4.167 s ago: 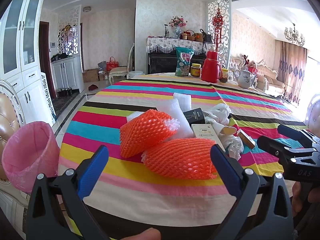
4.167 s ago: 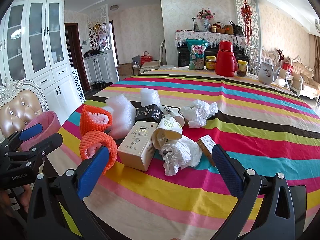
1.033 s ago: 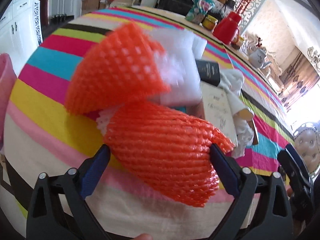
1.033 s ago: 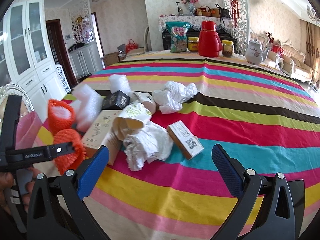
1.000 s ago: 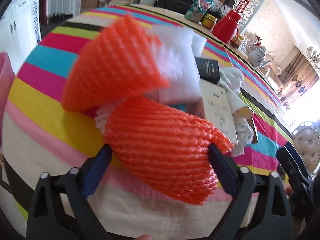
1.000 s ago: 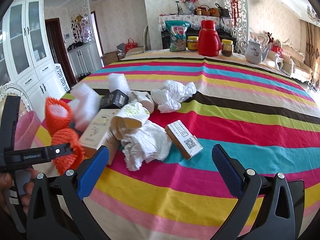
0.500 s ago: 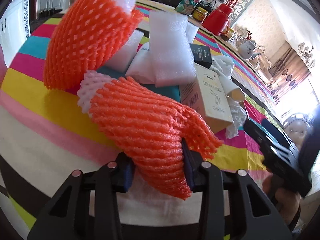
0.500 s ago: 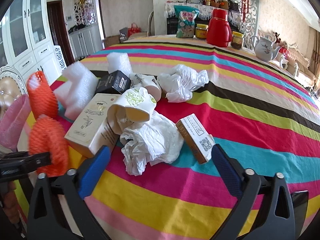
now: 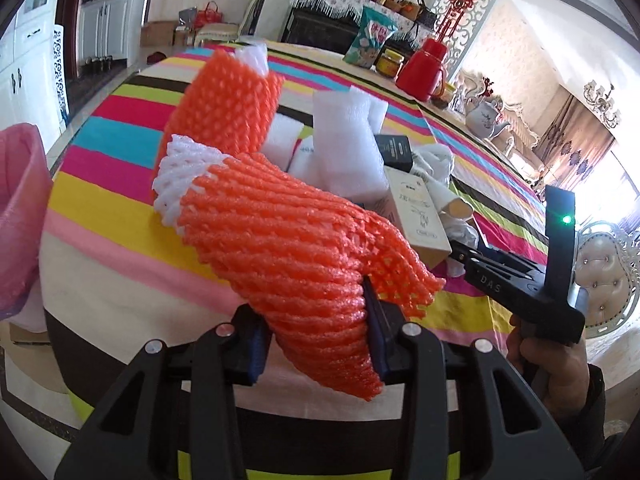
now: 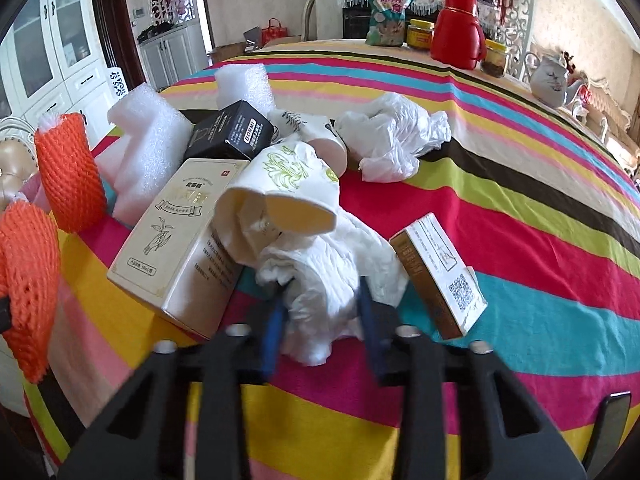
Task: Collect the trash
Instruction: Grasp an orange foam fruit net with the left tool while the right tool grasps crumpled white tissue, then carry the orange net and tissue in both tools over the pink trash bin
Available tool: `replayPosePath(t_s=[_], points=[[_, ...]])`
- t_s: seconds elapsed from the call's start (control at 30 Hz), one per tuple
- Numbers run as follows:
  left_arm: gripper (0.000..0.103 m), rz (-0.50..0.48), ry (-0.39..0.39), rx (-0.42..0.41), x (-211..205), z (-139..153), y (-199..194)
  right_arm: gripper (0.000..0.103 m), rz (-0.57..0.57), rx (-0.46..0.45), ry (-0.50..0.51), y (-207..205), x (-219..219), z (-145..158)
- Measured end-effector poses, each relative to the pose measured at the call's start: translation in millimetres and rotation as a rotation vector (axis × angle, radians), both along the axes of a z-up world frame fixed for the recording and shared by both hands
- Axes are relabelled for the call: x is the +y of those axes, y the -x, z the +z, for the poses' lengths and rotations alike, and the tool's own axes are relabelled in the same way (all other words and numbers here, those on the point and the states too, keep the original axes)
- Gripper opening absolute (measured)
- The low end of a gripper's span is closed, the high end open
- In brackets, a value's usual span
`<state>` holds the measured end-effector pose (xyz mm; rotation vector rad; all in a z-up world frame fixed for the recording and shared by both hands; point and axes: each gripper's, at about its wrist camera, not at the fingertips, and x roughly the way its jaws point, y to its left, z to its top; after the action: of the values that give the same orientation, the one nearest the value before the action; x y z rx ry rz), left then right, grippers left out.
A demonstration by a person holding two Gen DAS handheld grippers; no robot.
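Note:
My left gripper is shut on an orange foam net sleeve with a white net inside, lifted a little off the striped tablecloth. A second orange net stands behind it. My right gripper is low over the trash pile. Its jaws are closing, and the blue pads touch both sides of a crumpled white tissue. Around the tissue lie a squashed paper cup, a beige box, a black box, a small brown box, white foam blocks and a white plastic bag.
A pink bin bag hangs off the table's left edge. At the far end stand a red thermos, a snack bag, jars and a white teapot. A padded chair is at the right. White cabinets line the left wall.
My left gripper shut on the near orange net and raised it. My right gripper dropped toward the pile, and its wide-open jaws came together around the tissue.

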<state>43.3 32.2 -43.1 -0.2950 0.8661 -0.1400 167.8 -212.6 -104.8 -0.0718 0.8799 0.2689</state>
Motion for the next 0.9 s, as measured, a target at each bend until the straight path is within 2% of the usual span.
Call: replayPosePath(t_s=[0.17,0.33,0.53,0.7,0.9], points=[[0.039,0.006,-0.008,-0.032,9.0,6.9,9.3,0.020,-0.012,-0.031,-0.036,16.8,-8.7,11.6],[0.039,0.009,-0.015,-0.049,11.4,11.8,12.1,0.020,-0.041,-0.083,-0.063,40.1,-20.9,30.7],[0.039,0.014,-0.036,-0.101,16.1,25.6,28.6,0.020,-0.056,-0.171,-0.104,59.6,-32.8,68.3],[0.039,0.047,-0.050,-0.136,31.1,38.7,39.4,0.020,-0.025,-0.217,-0.125,63.5,-23.9,88.3],[0.039,0.117,-0.078,-0.184,65.1,57.1,46.7,0.020,0.046,-0.252,-0.146,60.3,6.4,107.5]])
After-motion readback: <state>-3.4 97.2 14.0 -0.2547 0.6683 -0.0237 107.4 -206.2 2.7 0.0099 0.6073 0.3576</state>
